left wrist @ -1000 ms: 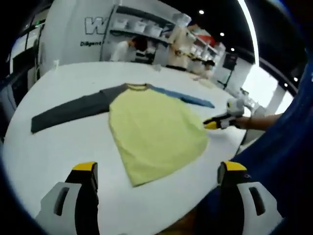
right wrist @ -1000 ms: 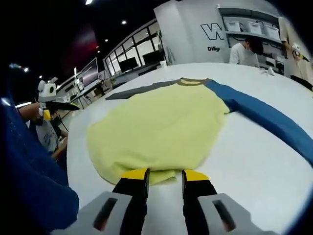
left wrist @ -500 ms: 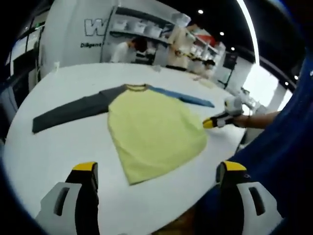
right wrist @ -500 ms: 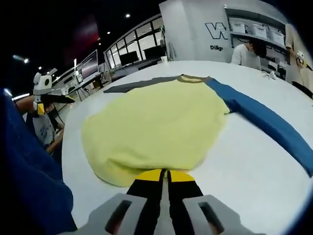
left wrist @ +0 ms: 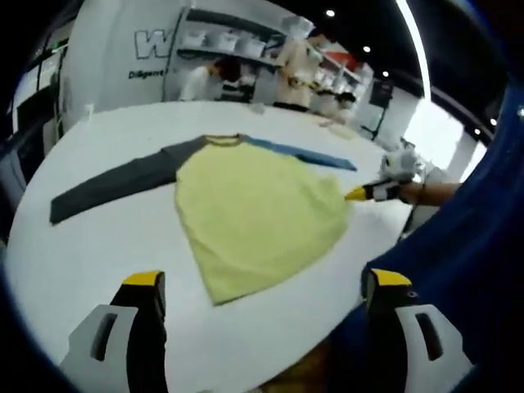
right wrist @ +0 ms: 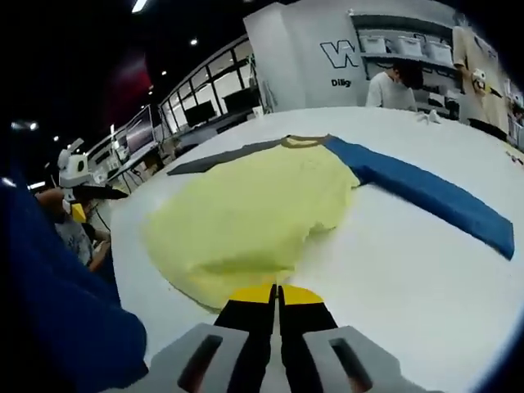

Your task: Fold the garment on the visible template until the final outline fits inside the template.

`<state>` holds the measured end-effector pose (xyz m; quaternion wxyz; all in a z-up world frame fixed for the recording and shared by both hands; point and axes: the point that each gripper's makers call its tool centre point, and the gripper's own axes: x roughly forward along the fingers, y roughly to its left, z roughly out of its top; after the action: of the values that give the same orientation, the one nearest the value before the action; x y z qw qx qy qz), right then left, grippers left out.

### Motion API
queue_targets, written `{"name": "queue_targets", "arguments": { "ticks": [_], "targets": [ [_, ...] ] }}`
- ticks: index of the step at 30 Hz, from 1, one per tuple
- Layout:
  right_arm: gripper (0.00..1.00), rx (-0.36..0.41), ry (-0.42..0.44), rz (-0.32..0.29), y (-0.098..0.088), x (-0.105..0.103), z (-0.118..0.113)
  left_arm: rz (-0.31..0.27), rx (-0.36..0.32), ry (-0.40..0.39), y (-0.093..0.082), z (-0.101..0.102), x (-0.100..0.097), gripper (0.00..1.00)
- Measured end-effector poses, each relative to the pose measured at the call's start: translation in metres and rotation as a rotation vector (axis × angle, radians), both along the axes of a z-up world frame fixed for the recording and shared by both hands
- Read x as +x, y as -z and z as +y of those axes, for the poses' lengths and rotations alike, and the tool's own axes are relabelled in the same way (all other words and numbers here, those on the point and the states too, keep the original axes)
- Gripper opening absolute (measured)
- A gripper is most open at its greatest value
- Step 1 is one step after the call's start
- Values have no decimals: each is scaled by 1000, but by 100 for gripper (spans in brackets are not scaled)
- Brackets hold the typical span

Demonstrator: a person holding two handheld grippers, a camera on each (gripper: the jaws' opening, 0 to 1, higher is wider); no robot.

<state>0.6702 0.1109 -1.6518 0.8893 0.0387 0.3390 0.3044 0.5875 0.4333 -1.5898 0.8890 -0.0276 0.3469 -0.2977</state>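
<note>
Yellow-bodied raglan shirt spread flat on a white round table, one sleeve dark grey, the other blue; brown collar at the far end, hem toward the near edge. No template outline discernible on the tabletop.

Right gripper low at the near hem, yellow tips pressed together on what looks like the hem's edge, cloth rucked and slightly raised just beyond the tips. Left gripper held back over the near rim, jaws wide apart and gripping nothing; hem corner lying between and beyond them.

Probably the start of a fold of the body. Best done by pinching only the hem layers, lifting just enough to clear the table, and carrying toward the collar in a straight line so the crease runs square; left jaws better brought to the opposite hem corner first, to keep the edge level.

Open white surface to the right of the blue sleeve and near the grey one. Table rim close behind the hem, so little spare room toward the person; people and shelves well beyond the far side.
</note>
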Motion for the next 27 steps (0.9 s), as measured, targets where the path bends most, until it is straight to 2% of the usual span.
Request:
{"name": "queue_targets", "arguments": {
  "ticks": [4,14,20,25,27],
  "targets": [
    [0,14,50,15,-4,-22,-18,11,-4,3,12,2,0,96],
    [0,83,140,70,1,-55,-23,33,-9,31,22,-11,-2,95],
    [0,94,167,95,8,-67,-26,30,-3,40,26,-12,-2,91],
    [0,97,179,108,9,-74,-29,20,17,36,38,-13,5,88],
    [0,98,181,111,11,-74,-30,19,17,41,40,-16,6,81]
  ]
}}
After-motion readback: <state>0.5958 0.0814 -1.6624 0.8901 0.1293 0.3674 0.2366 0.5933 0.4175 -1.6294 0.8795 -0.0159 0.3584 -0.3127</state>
